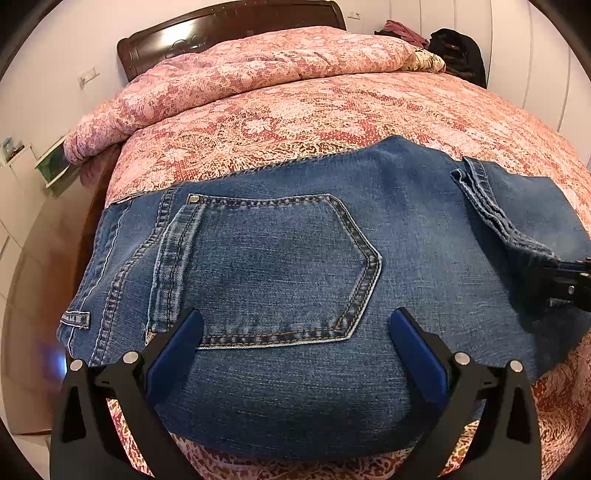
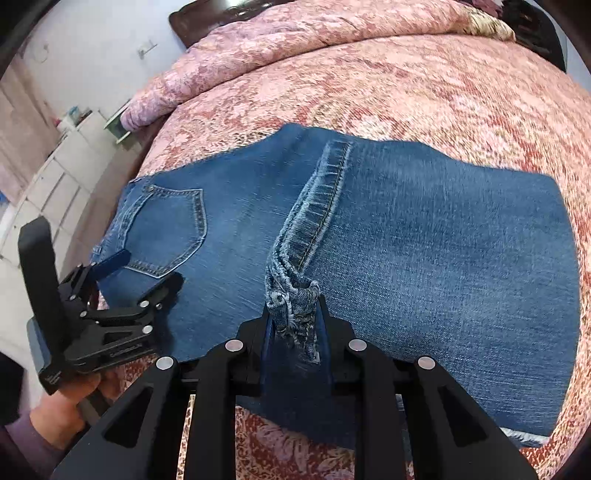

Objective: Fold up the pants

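Blue jeans (image 1: 295, 266) lie folded on the red patterned bed, back pocket (image 1: 273, 266) facing up. My left gripper (image 1: 295, 332) is open and hovers over the pocket end, its blue pads (image 1: 177, 347) spread wide and holding nothing. It also shows at the left of the right wrist view (image 2: 144, 269). My right gripper (image 2: 293, 325) is shut on the hem of the jeans' leg ends (image 2: 295, 310), which lie folded over the jeans (image 2: 424, 240). The right gripper (image 1: 565, 280) appears at the right edge of the left wrist view.
A pink floral quilt (image 1: 236, 74) is bunched at the head of the bed, before a dark wooden headboard (image 1: 229, 33). Dark clothes (image 1: 458, 51) lie at the far right corner. White cabinets (image 2: 66, 162) stand left of the bed. The bedspread (image 1: 332, 114) stretches beyond the jeans.
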Demonstrator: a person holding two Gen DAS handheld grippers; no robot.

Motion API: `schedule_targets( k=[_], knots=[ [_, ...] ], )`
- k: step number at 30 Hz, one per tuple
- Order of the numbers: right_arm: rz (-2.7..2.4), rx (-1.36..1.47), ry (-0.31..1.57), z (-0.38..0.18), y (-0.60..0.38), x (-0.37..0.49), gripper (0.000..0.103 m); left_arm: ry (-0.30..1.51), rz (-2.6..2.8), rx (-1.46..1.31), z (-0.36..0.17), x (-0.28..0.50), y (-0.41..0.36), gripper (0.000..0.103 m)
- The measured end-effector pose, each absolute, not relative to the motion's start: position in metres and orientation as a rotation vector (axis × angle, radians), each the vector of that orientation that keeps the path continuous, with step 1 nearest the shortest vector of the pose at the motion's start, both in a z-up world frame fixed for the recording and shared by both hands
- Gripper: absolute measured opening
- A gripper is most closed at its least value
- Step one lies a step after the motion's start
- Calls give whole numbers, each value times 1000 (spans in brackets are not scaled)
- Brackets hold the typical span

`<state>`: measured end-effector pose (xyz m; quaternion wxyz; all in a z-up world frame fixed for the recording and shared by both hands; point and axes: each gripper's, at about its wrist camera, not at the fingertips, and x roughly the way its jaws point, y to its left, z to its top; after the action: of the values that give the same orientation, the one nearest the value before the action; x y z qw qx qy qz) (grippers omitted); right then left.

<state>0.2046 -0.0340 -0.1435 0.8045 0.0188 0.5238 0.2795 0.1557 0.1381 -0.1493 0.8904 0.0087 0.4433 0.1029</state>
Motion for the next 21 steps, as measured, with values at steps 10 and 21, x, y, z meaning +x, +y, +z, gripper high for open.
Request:
schedule_targets(
  k=[10,21],
  knots=[
    [580,-3,1129,-158,-26,207,20,923,224,30,-152,157,136,101],
    [639,11,1050,-142,-17,196,20,919,223,27,-152,157,136,101]
  ],
)
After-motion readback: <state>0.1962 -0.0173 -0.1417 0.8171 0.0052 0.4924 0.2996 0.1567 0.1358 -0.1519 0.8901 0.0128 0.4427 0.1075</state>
